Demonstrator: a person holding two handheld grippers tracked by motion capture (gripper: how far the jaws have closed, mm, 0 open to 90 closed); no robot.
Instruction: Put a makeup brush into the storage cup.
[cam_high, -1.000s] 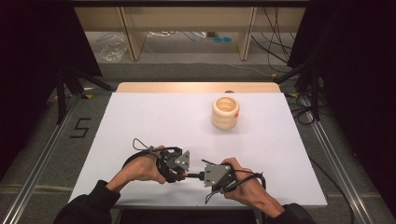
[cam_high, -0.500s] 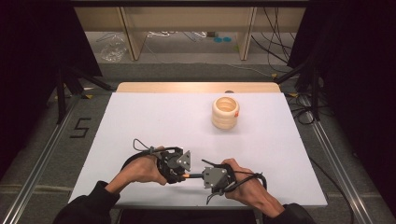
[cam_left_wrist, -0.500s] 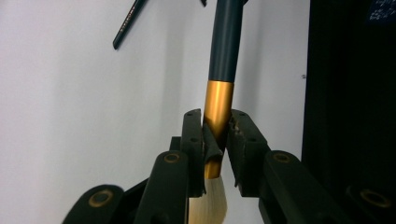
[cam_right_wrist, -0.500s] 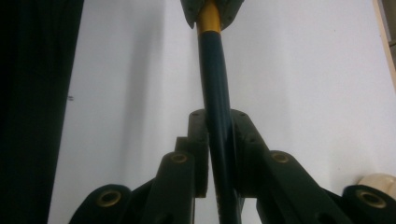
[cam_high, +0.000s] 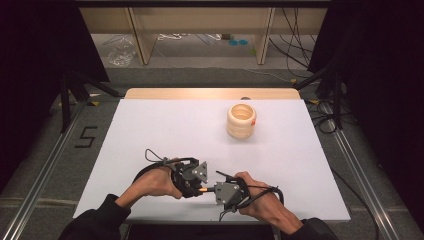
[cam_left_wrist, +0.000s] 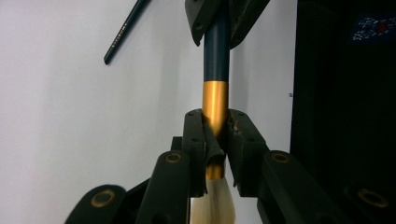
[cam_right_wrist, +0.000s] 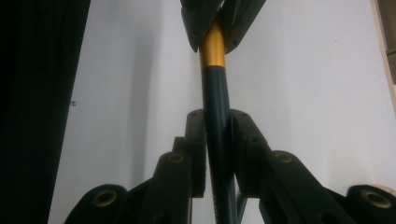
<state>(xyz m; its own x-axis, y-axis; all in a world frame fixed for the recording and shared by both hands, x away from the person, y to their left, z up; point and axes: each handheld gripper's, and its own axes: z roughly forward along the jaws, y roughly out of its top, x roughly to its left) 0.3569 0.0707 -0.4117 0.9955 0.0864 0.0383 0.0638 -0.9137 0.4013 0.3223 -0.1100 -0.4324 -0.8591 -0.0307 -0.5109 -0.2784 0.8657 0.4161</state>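
Observation:
A paintbrush (cam_high: 205, 190) with a dark blue handle (cam_right_wrist: 215, 93), a gold ferrule (cam_left_wrist: 215, 98) and pale bristles is held level between both grippers near the table's front edge. My left gripper (cam_high: 199, 189) (cam_left_wrist: 216, 116) is shut on the ferrule, with the bristles showing behind its jaws. Facing it, my right gripper (cam_high: 214, 190) (cam_right_wrist: 218, 116) is shut on the blue handle; its jaws have just eased open slightly, with the handle still pinched between them. Each gripper view shows the other gripper's jaws at the top, closed on the same brush.
A pale wooden ringed cup (cam_high: 241, 121) stands upright at the back right of the white table (cam_high: 165, 130). A second thin dark brush handle (cam_left_wrist: 123, 32) lies on the table beyond the grippers. Cables trail from both grippers over the hands.

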